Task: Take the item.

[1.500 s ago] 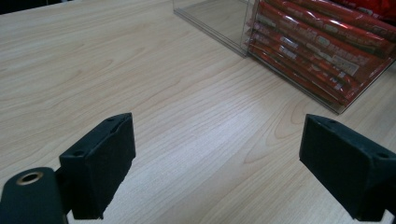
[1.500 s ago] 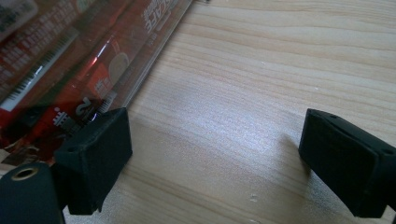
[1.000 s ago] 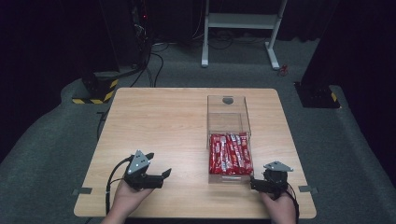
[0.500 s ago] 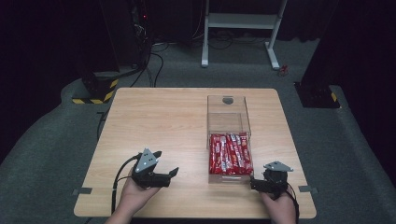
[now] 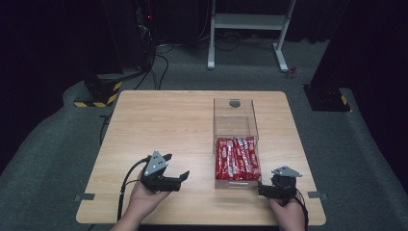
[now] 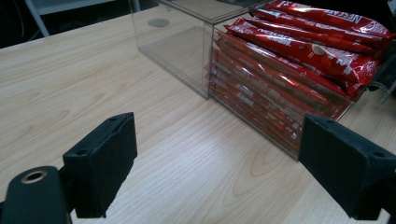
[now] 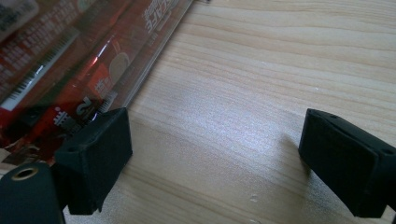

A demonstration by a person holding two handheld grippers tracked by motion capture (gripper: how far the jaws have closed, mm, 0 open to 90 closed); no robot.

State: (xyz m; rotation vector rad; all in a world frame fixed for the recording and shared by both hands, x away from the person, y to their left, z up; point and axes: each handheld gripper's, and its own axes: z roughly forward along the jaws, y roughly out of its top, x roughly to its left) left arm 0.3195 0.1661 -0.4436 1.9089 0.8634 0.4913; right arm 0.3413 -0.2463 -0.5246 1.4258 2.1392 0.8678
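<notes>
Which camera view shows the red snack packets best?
The left gripper view: the red snack packets are near, sharp and stacked inside the clear box. The high view shows them small from above. The right gripper view shows a blurred corner.

You face a light wood-grain counter [image 5: 159,120] on dark grey carpet [image 5: 48,159], the room beyond in darkness. A white metal stand [image 5: 250,21] rises behind it, black cables [image 5: 154,67] trailing beside a yellow-and-black striped base [image 5: 98,94].

Wood table [image 5: 159,120] w/ clear box [image 5: 235,126] of red packets [image 5: 236,158] on it.
</notes>
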